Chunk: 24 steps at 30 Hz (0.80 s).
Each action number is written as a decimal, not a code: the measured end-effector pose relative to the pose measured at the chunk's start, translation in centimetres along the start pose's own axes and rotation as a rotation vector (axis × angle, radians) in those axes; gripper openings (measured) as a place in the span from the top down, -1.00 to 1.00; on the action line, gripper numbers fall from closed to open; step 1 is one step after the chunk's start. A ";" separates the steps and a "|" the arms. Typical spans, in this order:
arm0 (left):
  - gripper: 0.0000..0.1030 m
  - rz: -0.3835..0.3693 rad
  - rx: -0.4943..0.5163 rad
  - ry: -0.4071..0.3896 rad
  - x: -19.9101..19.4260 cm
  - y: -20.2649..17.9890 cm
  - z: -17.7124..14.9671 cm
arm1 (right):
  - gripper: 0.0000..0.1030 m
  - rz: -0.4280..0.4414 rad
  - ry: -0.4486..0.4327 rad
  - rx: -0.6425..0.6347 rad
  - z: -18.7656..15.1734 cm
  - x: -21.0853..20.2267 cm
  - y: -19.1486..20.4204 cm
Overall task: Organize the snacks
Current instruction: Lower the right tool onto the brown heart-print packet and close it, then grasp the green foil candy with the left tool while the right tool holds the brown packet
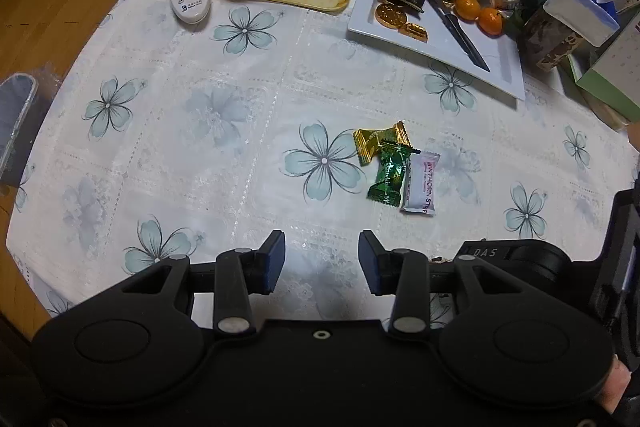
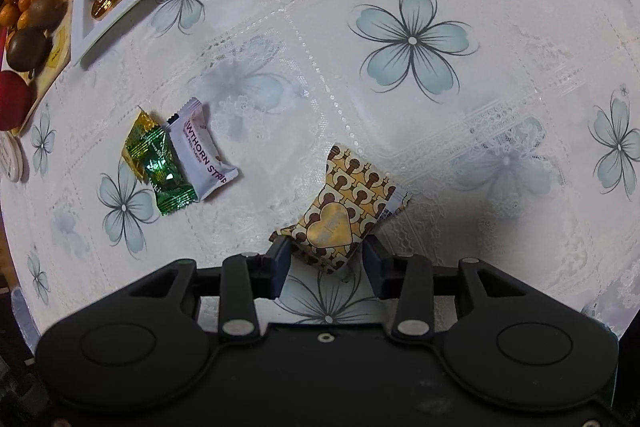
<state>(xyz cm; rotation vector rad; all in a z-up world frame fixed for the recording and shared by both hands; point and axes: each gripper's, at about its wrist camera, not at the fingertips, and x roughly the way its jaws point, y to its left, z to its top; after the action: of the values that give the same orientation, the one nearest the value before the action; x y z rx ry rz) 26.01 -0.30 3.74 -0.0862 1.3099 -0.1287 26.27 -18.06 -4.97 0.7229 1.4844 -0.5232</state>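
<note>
three wrapped candies (image 1: 394, 169) lie past the open, empty left claw (image 1: 322, 261); right claw (image 2: 326, 267) grips a heart-patterned snack (image 2: 340, 215).

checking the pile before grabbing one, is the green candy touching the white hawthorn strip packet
Touching. The right wrist view shows the green candy pressed along the white packet with no tablecloth between them; the left wrist view agrees.

L claw (image 1: 322, 259) open; 3 candies (image 1: 394, 169) on tablecloth (image 1: 200, 131).
</note>
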 end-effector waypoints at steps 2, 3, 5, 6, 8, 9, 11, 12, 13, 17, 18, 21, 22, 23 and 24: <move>0.03 -0.002 -0.003 0.006 0.1 0.0 0.0 | 0.18 0.023 0.003 0.040 0.3 -0.1 -0.6; 0.03 -0.003 -0.004 0.009 0.2 0.0 0.1 | 0.16 0.031 0.002 0.055 0.4 -0.2 -0.8; 0.03 0.000 -0.003 0.012 0.3 -0.1 0.0 | 0.14 0.039 0.001 0.088 0.6 -0.5 -1.2; 0.03 0.002 0.000 0.014 0.4 -0.2 0.0 | 0.14 0.048 -0.001 0.107 0.7 -0.7 -1.6; 0.03 0.005 0.005 0.017 0.5 -0.4 0.0 | 0.13 0.071 -0.003 0.136 0.9 -1.0 -2.0; 0.03 0.005 0.009 0.018 0.6 -0.5 0.0 | 0.12 0.077 -0.006 0.150 1.0 -1.1 -2.1; 0.03 0.006 0.018 0.020 0.7 -0.8 -0.1 | 0.09 0.070 -0.009 0.163 1.3 -1.2 -1.9; 0.03 0.007 0.022 0.021 0.7 -0.9 -0.1 | 0.06 0.063 -0.010 0.170 1.5 -1.1 -1.9; 0.03 0.007 0.025 0.022 0.7 -1.0 -0.1 | 0.06 0.052 -0.012 0.177 1.7 -1.0 -1.8; 0.03 0.000 0.033 0.029 0.8 -1.2 -0.1 | 0.12 -0.025 0.004 0.145 2.0 0.0 -1.1; 0.03 -0.006 0.030 0.034 0.9 -1.1 -0.1 | 0.13 -0.050 0.012 0.121 1.9 0.3 -0.9; 0.03 -0.036 0.008 0.054 1.3 -0.8 0.3 | 0.39 -0.127 -0.015 -0.013 1.1 0.4 0.4; 0.03 -0.045 -0.003 0.059 1.4 -0.6 0.4 | 0.40 -0.138 -0.015 -0.050 0.9 0.4 0.5; 0.03 -0.050 -0.015 0.061 1.5 -0.5 0.5 | 0.40 -0.141 -0.010 -0.083 0.6 0.4 0.4; 0.04 -0.053 -0.024 0.061 1.6 -0.4 0.7 | 0.40 -0.141 -0.004 -0.109 0.4 0.3 0.2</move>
<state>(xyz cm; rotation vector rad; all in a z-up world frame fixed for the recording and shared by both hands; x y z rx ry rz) 27.05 -0.89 2.45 -0.1387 1.3709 -0.1618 26.74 -18.21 -5.23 0.5345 1.5545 -0.5453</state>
